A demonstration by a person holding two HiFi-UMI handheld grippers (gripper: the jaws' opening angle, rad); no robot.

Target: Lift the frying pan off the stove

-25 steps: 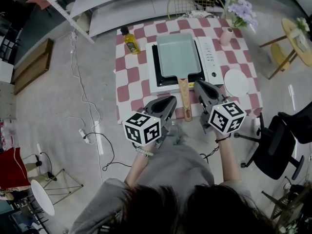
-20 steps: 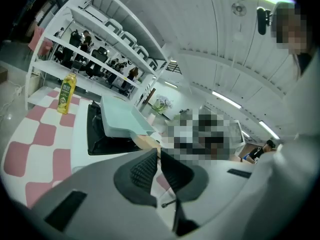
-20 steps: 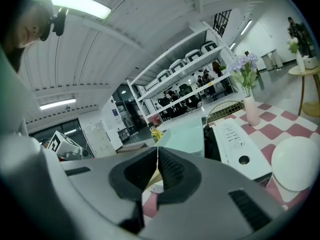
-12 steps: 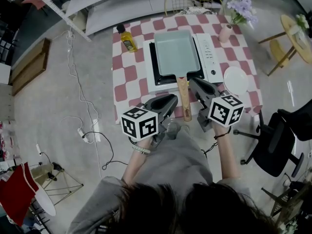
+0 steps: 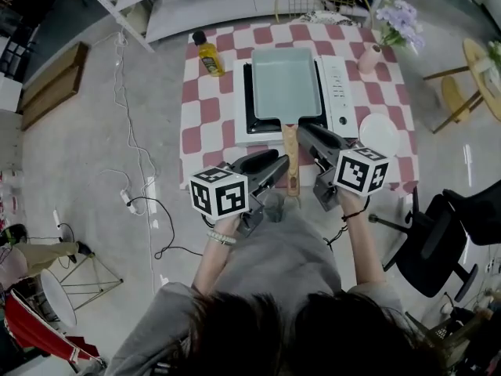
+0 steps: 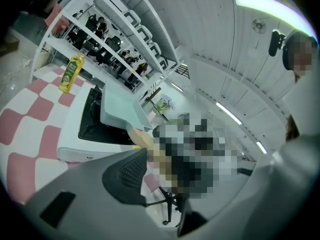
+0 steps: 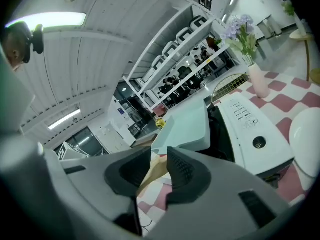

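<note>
A pale green rectangular frying pan [image 5: 286, 81] sits on the white stove [image 5: 340, 84], its wooden handle [image 5: 291, 151] pointing toward me. My left gripper [image 5: 282, 168] hovers just left of the handle's end, apart from it, and its jaws are opening with nothing between them. My right gripper [image 5: 305, 136] is at the stove's front edge, right of the handle. Its jaws are opening too, with a narrow gap. In the right gripper view the gripper [image 7: 159, 156] frames the handle [image 7: 152, 171] lying beyond the gap, with the pan [image 7: 187, 126] behind. The left gripper view shows its gripper [image 6: 165, 189] below the pan [image 6: 117, 109].
The table carries a pink-and-white checked cloth [image 5: 207, 116]. A yellow oil bottle [image 5: 207, 53] stands at the back left. A pink vase [image 5: 373, 57] of purple flowers is back right, and a white plate [image 5: 378, 134] lies right of the stove. A black office chair [image 5: 438, 233] stands to my right.
Both grippers have moved forward toward the pan's handle, the right one up to the stove's front edge. Their jaws now stand parted.
</note>
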